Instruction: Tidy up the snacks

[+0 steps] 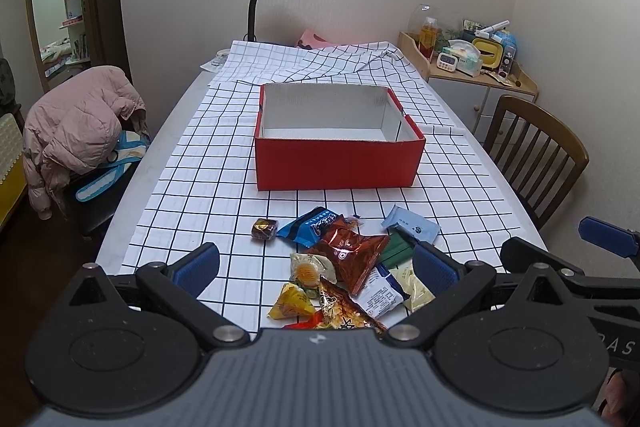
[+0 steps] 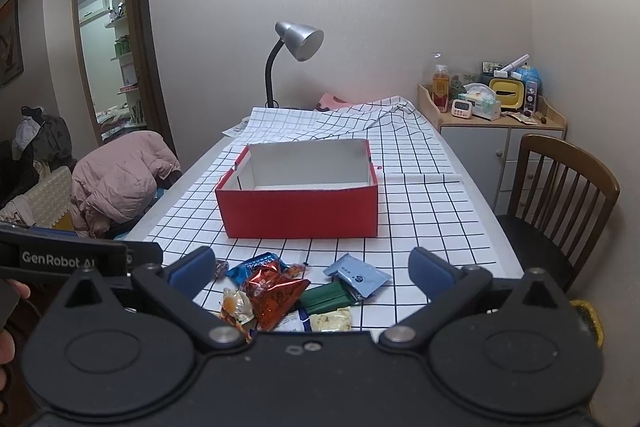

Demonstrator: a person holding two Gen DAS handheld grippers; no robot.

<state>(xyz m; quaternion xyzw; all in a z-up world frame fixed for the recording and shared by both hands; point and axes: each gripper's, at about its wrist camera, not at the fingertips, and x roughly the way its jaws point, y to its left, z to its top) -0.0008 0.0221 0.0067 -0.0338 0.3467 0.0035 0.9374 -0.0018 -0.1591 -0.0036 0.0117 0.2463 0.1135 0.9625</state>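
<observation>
The left gripper (image 1: 316,263) and right gripper (image 2: 312,263) are both gaping wide, holding nothing, hovering over the snack packets (image 1: 352,251) lying near; farther off, the red box (image 1: 338,155) is sitting upright, nothing showing inside

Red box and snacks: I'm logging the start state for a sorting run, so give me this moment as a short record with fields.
container: red box, open top, nothing visible inside
snacks: loose pile of snack packets on the checked tablecloth, in front of the box
in box so far: none visible
left gripper: open, above the pile, holding nothing
right gripper: open, holding nothing
</observation>
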